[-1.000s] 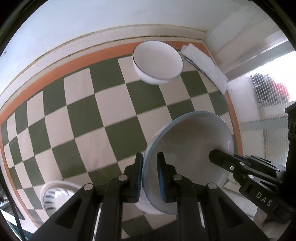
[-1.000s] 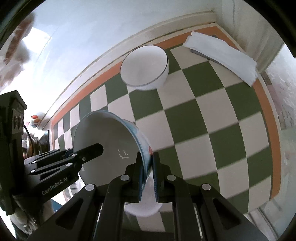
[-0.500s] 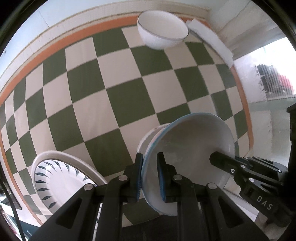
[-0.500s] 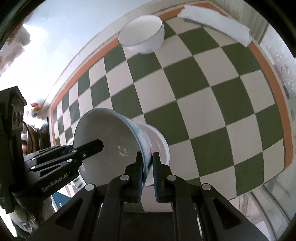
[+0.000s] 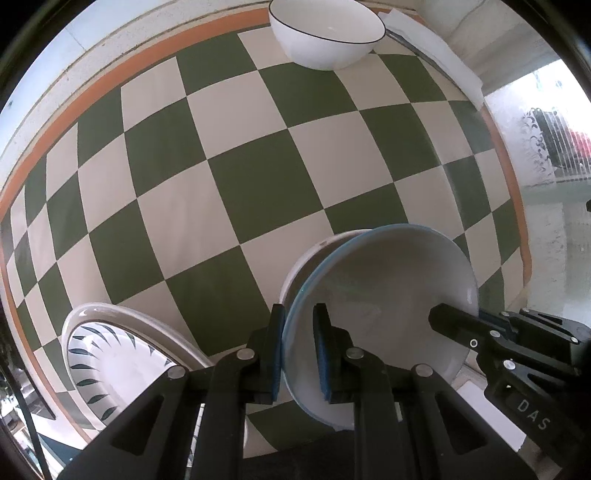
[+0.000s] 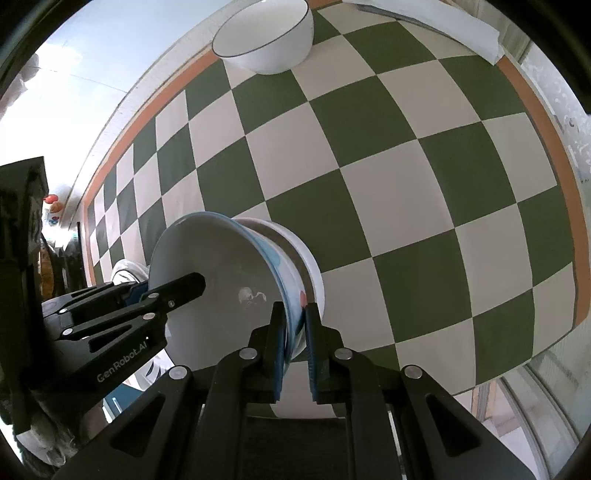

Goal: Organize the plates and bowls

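Observation:
Both grippers hold one blue-rimmed white bowl (image 5: 384, 295) by opposite rims, low over a white bowl (image 5: 314, 254) on the checkered table. My left gripper (image 5: 298, 350) is shut on its left rim. My right gripper (image 6: 295, 339) is shut on its right rim; the held bowl (image 6: 229, 273) tilts over the lower bowl (image 6: 306, 258) there. A black-rimmed white bowl (image 5: 327, 35) stands at the far edge, also in the right wrist view (image 6: 266, 40). A white plate with dark leaf marks (image 5: 114, 354) lies at the near left.
The green-and-cream checkered tablecloth (image 5: 236, 177) has an orange border. A folded white cloth (image 5: 436, 55) lies at the far right corner, also in the right wrist view (image 6: 436, 26). A window area lies to the right.
Both grippers have lowered the blue-rimmed bowl toward the white bowl beneath. The far bowl has shifted up in both views and the leaf-patterned plate has come into fuller view.

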